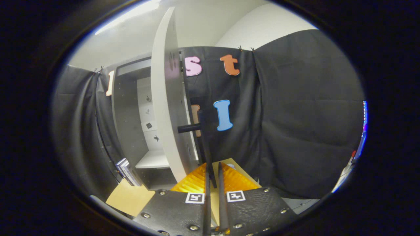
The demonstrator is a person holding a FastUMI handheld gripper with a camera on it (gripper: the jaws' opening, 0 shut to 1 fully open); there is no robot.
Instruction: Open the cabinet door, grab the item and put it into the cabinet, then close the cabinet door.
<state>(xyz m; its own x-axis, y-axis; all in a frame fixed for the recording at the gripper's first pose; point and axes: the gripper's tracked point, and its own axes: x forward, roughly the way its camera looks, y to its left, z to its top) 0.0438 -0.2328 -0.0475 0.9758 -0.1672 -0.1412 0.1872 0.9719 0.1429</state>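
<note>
So, left to right. At 8 o'clock from the tool [213, 183], a small boxed item [126, 171] leans against the cabinet's [128, 114] lower left corner, on the tan table [129, 198]. My read: that's the thing to load, parked within reach of the opening; can't tell what it is beyond a flat pack with pale edges.

Cabinet interior is exposed at 10 o'clock: dark side wall, pale back panel with mounting holes, one white shelf [152, 160] low down. Room above that shelf looks ample for the pack.

Cabinet door [165, 98] stands swung out, edge-on to the camera, running 12 to 6 o'clock just left of the tool. Its dark bar handle [203, 144] juts off a short post and drops straight into the gap between the fingers.

Tool is nearly closed, narrow slot, handle bar sitting in it; whether both fingers actually press it I can't tell. Likely held there to steer the swing.

Clearances: door's bottom edge is close to the table and the left finger. Right side, 1 to 4 o'clock, is slack black curtain, so that's the free exit path for backing off.
</note>
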